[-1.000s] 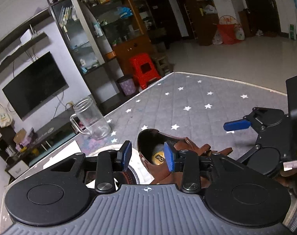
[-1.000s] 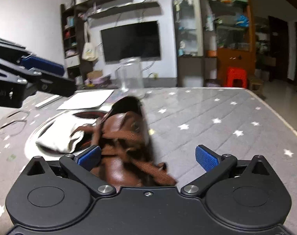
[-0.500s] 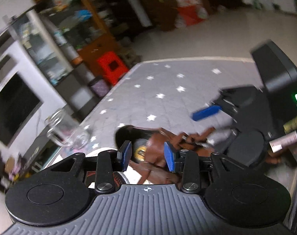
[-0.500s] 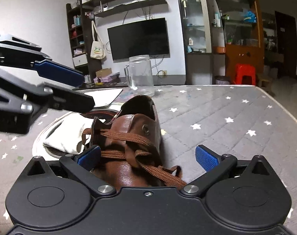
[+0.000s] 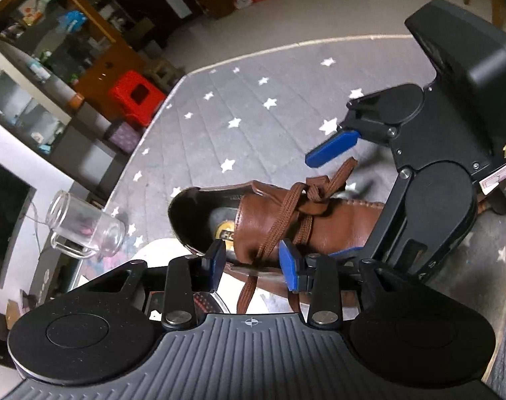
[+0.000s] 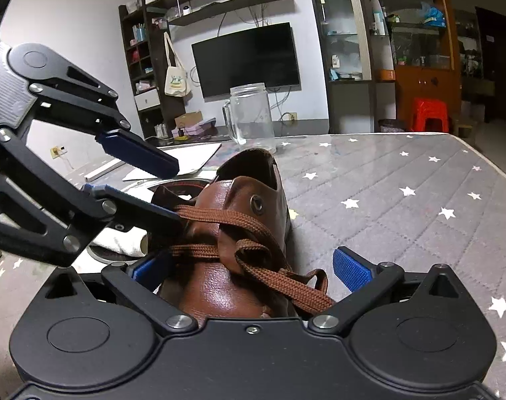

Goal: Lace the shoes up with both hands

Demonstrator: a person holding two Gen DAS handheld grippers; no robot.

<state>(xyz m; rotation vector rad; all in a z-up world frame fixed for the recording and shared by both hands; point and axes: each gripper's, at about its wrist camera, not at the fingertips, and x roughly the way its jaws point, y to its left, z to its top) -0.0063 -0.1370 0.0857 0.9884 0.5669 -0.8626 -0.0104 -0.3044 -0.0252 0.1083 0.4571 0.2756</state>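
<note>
One brown leather shoe (image 6: 239, 233) lies on the star-print tabletop (image 6: 403, 183), its single brown lace (image 6: 253, 250) crossed over the tongue, and the left tool (image 5: 253, 263) is closing around the lace strand at the shoe's collar, pads not yet pinching by the look of it. The right tool (image 6: 253, 266) straddles the toe, spread wide, holding nothing. Next, I'd judge: pinch that strand and draw it taut; one glass mug (image 6: 251, 113) stands at twelve o'clock, two tools in play.

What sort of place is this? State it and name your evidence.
Most likely a home living room: a black flat-screen television on the wall, a glass-fronted wooden display cabinet of household items, and a red plastic stool on the floor.
</note>
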